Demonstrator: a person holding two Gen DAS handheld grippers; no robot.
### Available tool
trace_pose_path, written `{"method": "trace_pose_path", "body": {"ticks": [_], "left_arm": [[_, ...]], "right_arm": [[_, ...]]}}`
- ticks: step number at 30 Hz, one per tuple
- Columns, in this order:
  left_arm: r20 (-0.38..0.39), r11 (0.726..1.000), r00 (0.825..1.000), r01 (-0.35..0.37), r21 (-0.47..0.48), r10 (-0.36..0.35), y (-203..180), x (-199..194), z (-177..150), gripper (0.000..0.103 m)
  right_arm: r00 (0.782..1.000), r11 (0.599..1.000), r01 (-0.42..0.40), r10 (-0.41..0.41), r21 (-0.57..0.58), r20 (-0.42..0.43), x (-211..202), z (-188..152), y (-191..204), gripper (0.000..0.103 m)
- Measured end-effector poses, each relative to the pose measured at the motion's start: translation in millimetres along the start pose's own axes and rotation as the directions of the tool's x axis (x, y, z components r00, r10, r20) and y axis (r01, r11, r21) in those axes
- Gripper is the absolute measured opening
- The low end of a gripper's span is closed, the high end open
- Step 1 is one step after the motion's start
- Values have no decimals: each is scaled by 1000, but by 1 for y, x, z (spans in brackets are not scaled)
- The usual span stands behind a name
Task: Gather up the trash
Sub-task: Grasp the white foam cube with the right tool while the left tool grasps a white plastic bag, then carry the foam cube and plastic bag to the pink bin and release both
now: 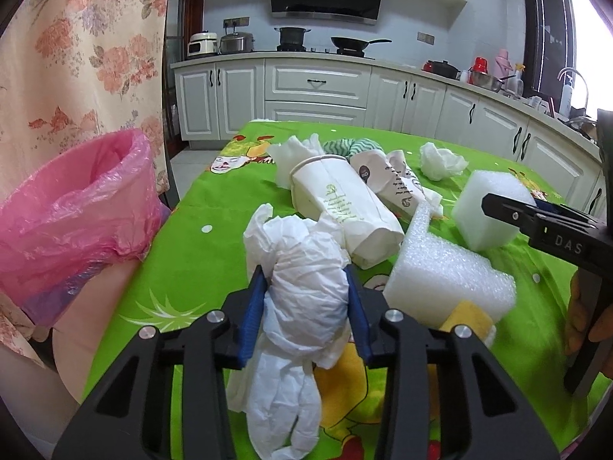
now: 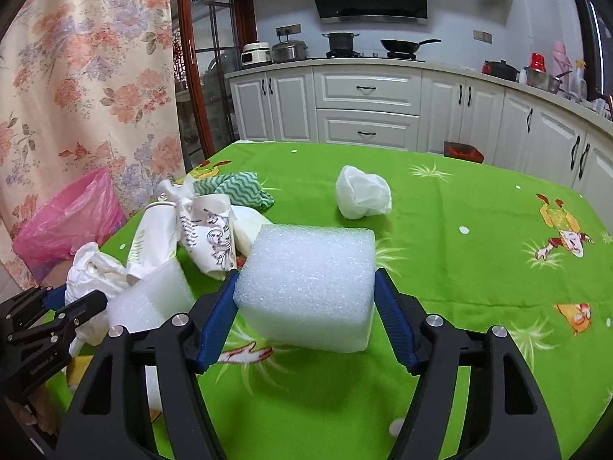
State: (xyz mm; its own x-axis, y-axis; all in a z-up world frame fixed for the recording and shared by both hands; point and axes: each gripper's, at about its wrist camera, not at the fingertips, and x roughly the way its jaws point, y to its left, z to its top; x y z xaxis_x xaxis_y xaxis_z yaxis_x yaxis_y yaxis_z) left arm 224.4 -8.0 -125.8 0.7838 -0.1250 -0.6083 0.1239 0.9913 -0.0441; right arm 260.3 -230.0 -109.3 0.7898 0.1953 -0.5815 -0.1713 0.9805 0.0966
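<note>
White crumpled plastic bag [image 1: 306, 287] sits squeezed between the left gripper [image 1: 306, 299] fingers on the green table [image 2: 459, 268]. The right gripper [image 2: 306, 306] fingers press both sides of a foam block [image 2: 310, 283]; a pink-lined bin [image 1: 76, 214] stands left of the table.

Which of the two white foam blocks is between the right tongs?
The cube-shaped foam block, not the ridged foam piece near the left tongs.
</note>
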Motion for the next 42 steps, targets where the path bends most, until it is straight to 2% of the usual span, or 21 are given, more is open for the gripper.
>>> {"method": "trace_pose_path", "body": {"ticks": [13,22,33,42], "left_arm": [[85,1000,996,-26,-8,27,4,-38,0,38],[154,1000,988,-18,-4,18,0,-74,2,38],[263,1000,965,-7,28,0,-9,-130,0,38],[291,1000,956,-23,-19,28,7,-148,-1,38]], "right_arm": [[998,999,-33,33,-3,49,-42,-11,10,66],[993,996,-58,65,-65,100,-78,-13,35,66],[984,988,-94,111,-126,138,-106,-13,61,66],[978,979,-122,146,-165,146,-113,-8,80,66]]}}
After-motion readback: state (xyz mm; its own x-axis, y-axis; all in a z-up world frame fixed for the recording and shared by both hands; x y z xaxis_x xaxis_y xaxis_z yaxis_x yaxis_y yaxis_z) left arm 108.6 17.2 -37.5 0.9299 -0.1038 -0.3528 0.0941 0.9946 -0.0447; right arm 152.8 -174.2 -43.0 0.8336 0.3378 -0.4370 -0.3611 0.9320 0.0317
